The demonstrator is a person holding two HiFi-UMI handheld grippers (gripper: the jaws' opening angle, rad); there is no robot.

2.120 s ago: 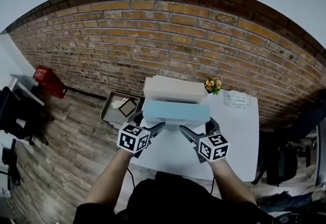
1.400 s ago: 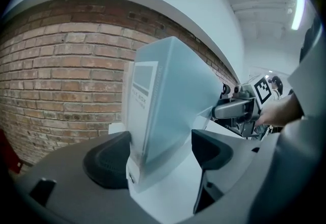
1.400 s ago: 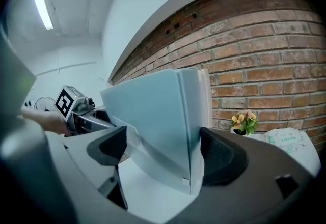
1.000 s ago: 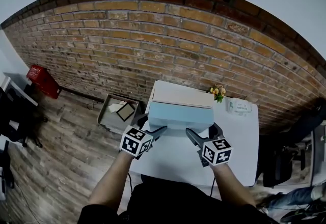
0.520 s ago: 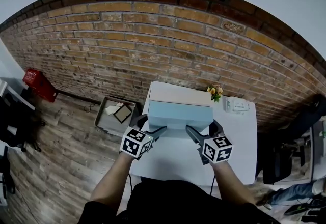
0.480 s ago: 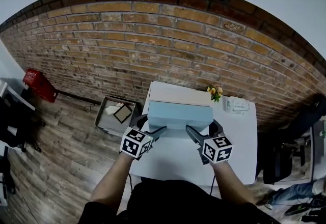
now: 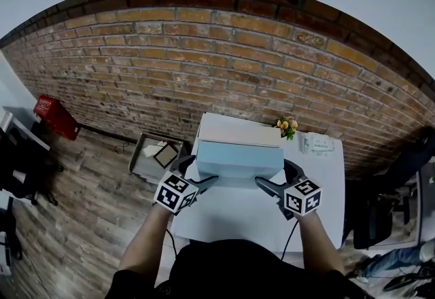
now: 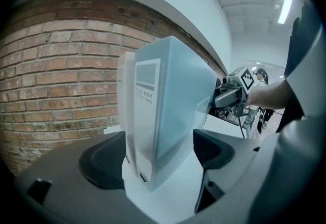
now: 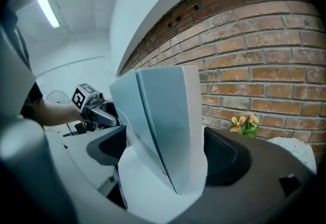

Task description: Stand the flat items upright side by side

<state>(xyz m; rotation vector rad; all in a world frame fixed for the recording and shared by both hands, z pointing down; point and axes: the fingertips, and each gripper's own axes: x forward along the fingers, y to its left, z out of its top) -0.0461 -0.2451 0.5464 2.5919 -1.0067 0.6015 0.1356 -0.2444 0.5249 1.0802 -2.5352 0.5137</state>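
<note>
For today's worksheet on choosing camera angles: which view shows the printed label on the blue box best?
Left gripper view: the label on the end of the blue box faces that camera, close up. The head view shows only the box's top and long side; the right gripper view shows its opposite, unlabelled end.

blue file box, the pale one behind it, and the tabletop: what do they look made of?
Blue file box: likely frosted plastic with a matte finish; light seems to glow softly through its walls.
Pale file box: same form, so probably the same plastic in cream; less sure.
Table: smooth white top with a faint sheen; laminate or paint, cannot tell.
</note>
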